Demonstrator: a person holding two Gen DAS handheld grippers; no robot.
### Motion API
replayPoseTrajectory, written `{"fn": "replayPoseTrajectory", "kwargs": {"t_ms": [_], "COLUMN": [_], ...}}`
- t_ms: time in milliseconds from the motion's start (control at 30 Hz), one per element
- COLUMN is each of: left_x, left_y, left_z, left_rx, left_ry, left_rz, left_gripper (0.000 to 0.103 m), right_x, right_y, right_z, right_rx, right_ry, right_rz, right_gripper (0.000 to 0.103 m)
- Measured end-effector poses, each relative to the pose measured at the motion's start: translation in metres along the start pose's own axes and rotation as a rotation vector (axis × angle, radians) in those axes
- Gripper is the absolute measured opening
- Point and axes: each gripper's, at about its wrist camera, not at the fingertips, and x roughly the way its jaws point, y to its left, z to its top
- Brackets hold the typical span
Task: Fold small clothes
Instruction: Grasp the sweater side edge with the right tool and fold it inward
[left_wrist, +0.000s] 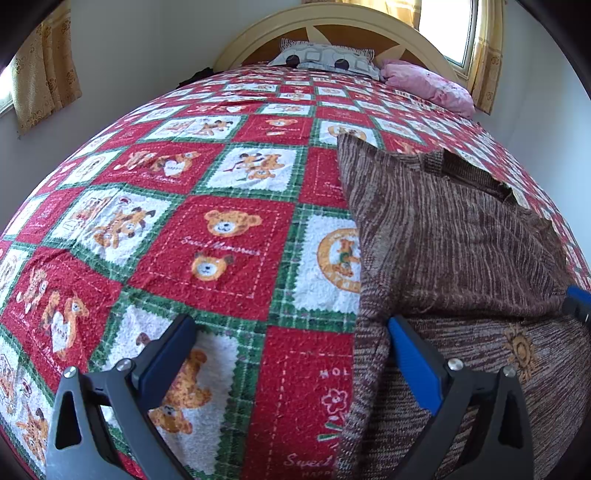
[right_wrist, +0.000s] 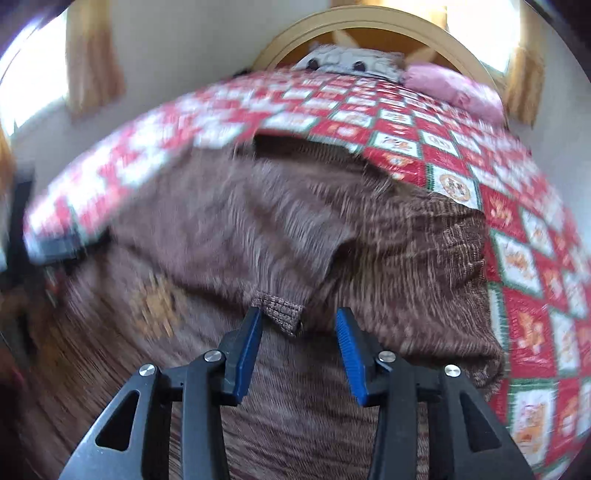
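Bedspread (left_wrist: 229, 236): "Sweet Memories" is read | sweater (left_wrist: 454, 251): no label is seen | left gripper (left_wrist: 291, 332): spread wide, nothing held | right gripper (right_wrist: 299, 317): parted, cuff (right_wrist: 282, 308) between, unpinched

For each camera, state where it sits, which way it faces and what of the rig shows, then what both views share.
Left wrist: on the left gripper, tilted down along its wide-open fingers toward the headboard; they straddle the edge of the brown sweater; the right gripper's blue tip peeks in.
Right wrist: on the right gripper, facing the same way, blurred; its open fingers flank the sweater's cuff.
Shared: sweater, bedspread, grey pillow, pink pillow, headboard.
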Motion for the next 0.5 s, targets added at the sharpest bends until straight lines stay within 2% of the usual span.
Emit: {"fn": "replayPoseTrajectory", "kwargs": {"t_ms": [133, 200, 333, 367, 400, 500], "left_x": [0.000, 0.000, 0.000, 0.000, 0.000, 0.000], "left_y": [0.000, 0.000, 0.000, 0.000, 0.000, 0.000], "left_z": [0.000, 0.000, 0.000, 0.000, 0.000, 0.000], "left_rx": [0.000, 0.000, 0.000, 0.000, -0.001, 0.000], "left_ry": [0.000, 0.000, -0.001, -0.001, 0.000, -0.001], "left_rz": [0.000, 0.000, 0.001, 0.000, 0.000, 0.001], "left_gripper": [0.103, 0.103, 0.103, 0.103, 0.103, 0.103], "right_x": [0.014, 0.029, 0.049, 0.052, 0.053, 0.047], "right_y": [-0.029, -0.034, -0.035, -0.033, -0.032, -0.028], "right_z": [0.027, 0.033, 0.040, 0.041, 0.042, 0.050], "right_rx": [0.185, 0.236, 0.288, 0.290, 0.288, 0.261], "right_ry": [-0.004, 0.027, 0.059, 0.066, 0.065, 0.012], "right_rz": [0.026, 0.043, 0.126, 0.132, 0.119, 0.031], "right_gripper": [0.043, 0.031, 0.030, 0.023, 0.008, 0.004]}}
